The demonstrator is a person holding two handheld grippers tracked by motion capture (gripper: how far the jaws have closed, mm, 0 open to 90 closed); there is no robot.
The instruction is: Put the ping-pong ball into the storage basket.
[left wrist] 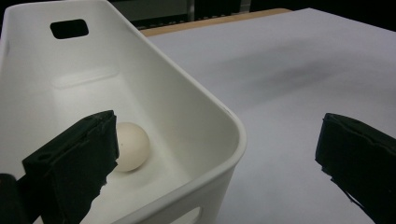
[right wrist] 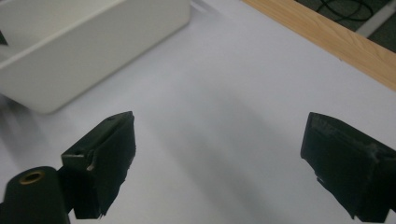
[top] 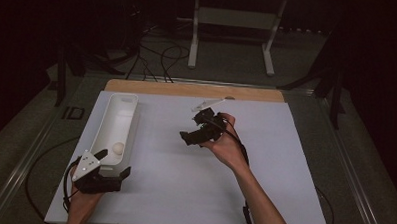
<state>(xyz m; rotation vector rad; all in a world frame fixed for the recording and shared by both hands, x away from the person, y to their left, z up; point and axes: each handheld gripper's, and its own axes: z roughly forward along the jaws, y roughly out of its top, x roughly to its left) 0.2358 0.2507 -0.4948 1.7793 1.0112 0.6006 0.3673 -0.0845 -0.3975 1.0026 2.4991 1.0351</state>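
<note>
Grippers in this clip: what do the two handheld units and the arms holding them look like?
Both are black. The left gripper carries a grey three-cornered plate with pale dots; the right gripper has none visible. Each has two blocky black jaws with worn, rough-edged pads. A black cable trails from each. The forearms are bare, with no sleeves showing.

In my left gripper view, my left tongs (left wrist: 215,163) hide part of the ball (left wrist: 133,147) behind one black jaw, and the bottom edge cuts off the white bin's (left wrist: 187,107) near wall and handle slot. In my right gripper view, the bin (right wrist: 93,51) is cut off at the top and left edges and blurred at its near corner. In the high view, the pale object (top: 210,103) beyond my right tongs (top: 193,137) is too small to identify.
</note>
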